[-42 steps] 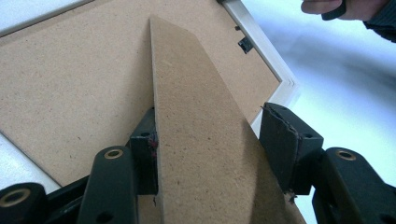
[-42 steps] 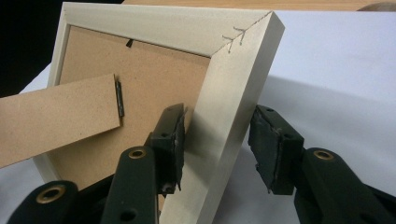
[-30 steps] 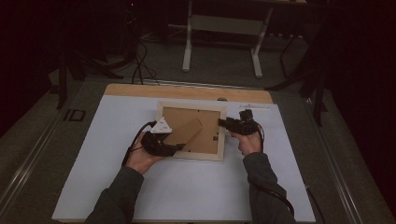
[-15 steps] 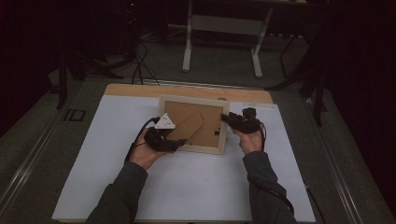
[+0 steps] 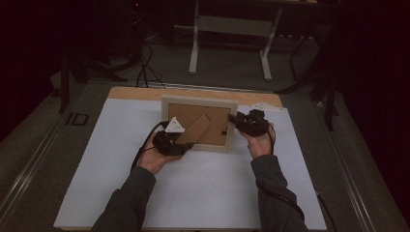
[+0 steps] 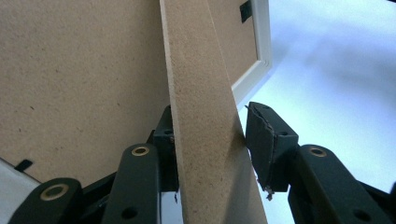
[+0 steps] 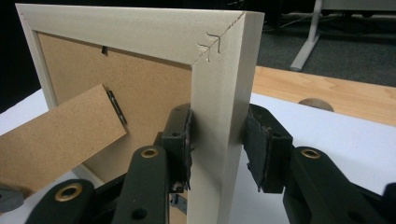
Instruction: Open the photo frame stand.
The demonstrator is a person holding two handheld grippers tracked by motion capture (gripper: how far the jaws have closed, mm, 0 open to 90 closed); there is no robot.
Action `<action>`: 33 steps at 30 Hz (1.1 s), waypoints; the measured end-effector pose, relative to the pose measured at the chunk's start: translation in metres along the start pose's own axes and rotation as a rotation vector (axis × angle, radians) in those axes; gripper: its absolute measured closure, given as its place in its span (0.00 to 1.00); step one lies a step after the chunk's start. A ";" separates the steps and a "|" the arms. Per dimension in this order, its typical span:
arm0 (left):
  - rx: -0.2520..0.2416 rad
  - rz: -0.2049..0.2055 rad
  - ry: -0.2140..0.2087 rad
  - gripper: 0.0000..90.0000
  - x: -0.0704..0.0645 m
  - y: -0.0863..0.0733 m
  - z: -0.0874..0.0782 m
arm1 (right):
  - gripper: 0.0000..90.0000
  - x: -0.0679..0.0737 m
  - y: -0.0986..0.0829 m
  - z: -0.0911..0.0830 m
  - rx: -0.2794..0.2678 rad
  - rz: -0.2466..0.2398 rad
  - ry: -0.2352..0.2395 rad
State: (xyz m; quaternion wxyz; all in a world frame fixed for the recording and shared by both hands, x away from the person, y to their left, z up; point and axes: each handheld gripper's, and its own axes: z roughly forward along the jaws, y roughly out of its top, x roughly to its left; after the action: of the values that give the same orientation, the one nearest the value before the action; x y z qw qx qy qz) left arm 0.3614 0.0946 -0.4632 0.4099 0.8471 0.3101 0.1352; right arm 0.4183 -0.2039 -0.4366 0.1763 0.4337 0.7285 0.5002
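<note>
A pale wooden picture frame stands near upright on the white table top, its brown backboard facing me. Its hinged cardboard stand swings out from the back toward the lower left. My left gripper is shut on that stand, one pad on each face, and the backboard rises just behind it. My right gripper is shut on the frame's right rail, just below the stapled corner. From there the stand slants down to the left.
The white table top reaches toward me with open room on both sides of the frame. A wooden strip runs along the far edge. Beyond it stand a metal table base and floor cables in the dark.
The frame has tipped up from leaning back to near upright and shifted slightly farther away. Both grippers rose with it, and the stand has swung out from the back.
</note>
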 end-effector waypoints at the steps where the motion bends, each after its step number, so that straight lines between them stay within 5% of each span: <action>1: -0.002 -0.003 -0.001 0.69 0.001 0.000 0.000 | 0.69 0.000 0.001 0.000 -0.002 -0.005 -0.001; 7: -0.015 -0.013 -0.001 0.72 0.001 0.002 0.002 | 0.69 0.001 0.004 -0.001 -0.003 -0.018 -0.008; 15: -0.027 0.024 0.030 0.75 -0.007 0.009 0.005 | 0.69 0.002 0.008 0.001 0.003 -0.036 -0.020; 21: -0.032 0.006 0.036 0.76 -0.010 0.011 0.009 | 0.69 0.003 0.010 0.004 -0.001 -0.034 -0.045; 33: 0.002 0.010 0.039 0.79 -0.020 0.008 0.024 | 0.69 0.003 0.014 0.002 -0.013 -0.035 -0.065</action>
State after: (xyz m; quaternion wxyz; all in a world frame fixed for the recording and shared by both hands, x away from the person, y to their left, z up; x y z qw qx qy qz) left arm 0.3605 0.0634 -0.4716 0.4020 0.8463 0.3139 0.1536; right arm 0.4247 -0.1988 -0.4246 0.2113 0.4357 0.7266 0.4874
